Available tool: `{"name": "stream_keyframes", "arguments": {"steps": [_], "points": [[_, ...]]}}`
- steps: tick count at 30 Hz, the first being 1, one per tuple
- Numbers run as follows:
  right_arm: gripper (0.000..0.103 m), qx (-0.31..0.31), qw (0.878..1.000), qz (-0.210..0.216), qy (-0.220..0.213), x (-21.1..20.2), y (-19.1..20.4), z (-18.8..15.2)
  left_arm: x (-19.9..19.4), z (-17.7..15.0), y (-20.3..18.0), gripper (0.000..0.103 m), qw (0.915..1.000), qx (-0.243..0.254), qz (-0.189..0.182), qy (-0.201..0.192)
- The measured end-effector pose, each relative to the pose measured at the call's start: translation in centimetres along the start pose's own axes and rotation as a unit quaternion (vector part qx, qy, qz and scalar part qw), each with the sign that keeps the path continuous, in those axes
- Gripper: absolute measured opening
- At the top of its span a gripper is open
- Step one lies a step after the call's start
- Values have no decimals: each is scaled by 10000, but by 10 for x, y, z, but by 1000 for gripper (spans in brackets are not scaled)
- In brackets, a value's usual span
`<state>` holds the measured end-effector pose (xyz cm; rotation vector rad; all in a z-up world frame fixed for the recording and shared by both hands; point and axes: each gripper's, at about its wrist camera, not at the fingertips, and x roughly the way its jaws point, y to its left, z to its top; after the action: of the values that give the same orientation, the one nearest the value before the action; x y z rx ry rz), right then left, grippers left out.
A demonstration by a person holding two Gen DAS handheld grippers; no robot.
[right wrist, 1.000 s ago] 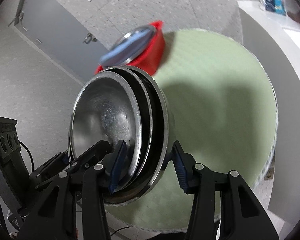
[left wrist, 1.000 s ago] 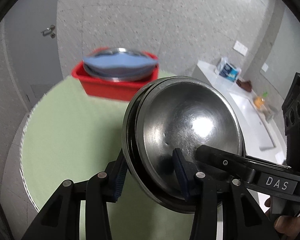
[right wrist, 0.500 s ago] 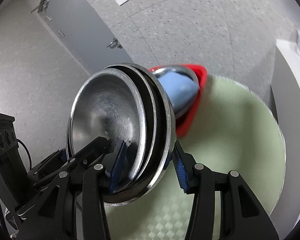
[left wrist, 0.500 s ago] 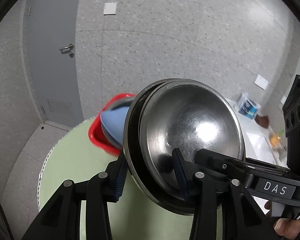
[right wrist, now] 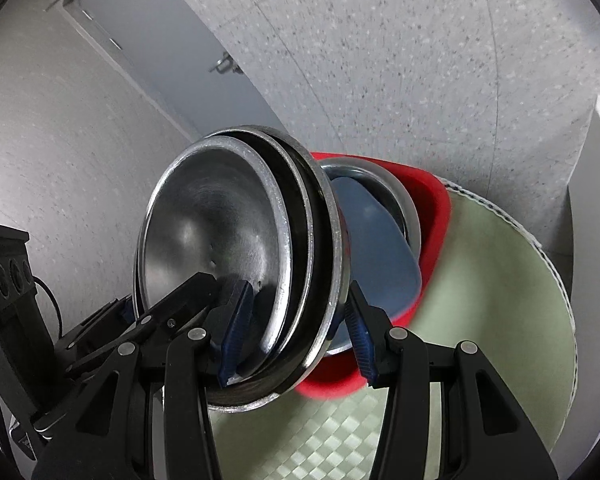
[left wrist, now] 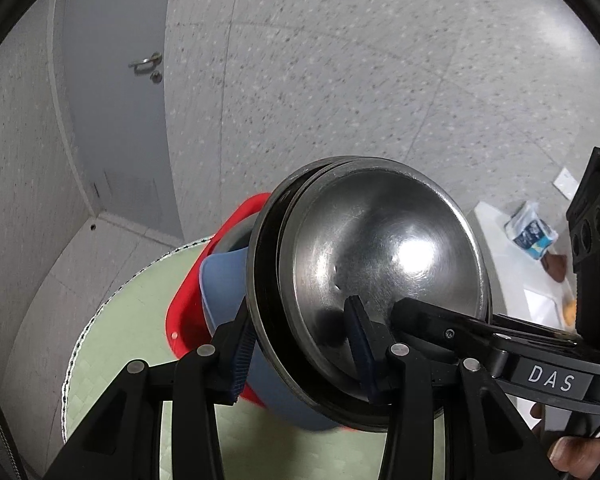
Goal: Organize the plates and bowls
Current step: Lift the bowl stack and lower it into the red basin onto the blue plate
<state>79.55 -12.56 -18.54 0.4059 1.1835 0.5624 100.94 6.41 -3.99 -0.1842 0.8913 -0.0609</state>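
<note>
Closer now to the red bin (left wrist: 188, 312) on the green table (right wrist: 500, 320), both grippers clamp the steel bowls (left wrist: 380, 272).

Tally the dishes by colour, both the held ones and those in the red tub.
Steel dishes in the held stack: 3
Steel bowl in the red tub: 1
Blue dish in the tub: 1
Total: 5

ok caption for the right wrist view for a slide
Both tongs clamp a nested stack of steel bowls before a red bin.
</note>
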Motion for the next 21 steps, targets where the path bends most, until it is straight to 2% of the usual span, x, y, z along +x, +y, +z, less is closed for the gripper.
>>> {"name": "stream_keyframes", "arguments": {"steps": [4, 11, 21], "points": [[47, 40, 9997, -1, 238, 22, -10, 10, 37, 23, 3, 40, 9996, -92, 54, 247], [47, 61, 9981, -80, 609, 53, -22, 14, 83, 41, 13, 40, 9974, -225, 96, 672], [47, -94, 9967, -272, 754, 65, -16, 15, 110, 58, 16, 38, 9964, -168, 135, 819]]}}
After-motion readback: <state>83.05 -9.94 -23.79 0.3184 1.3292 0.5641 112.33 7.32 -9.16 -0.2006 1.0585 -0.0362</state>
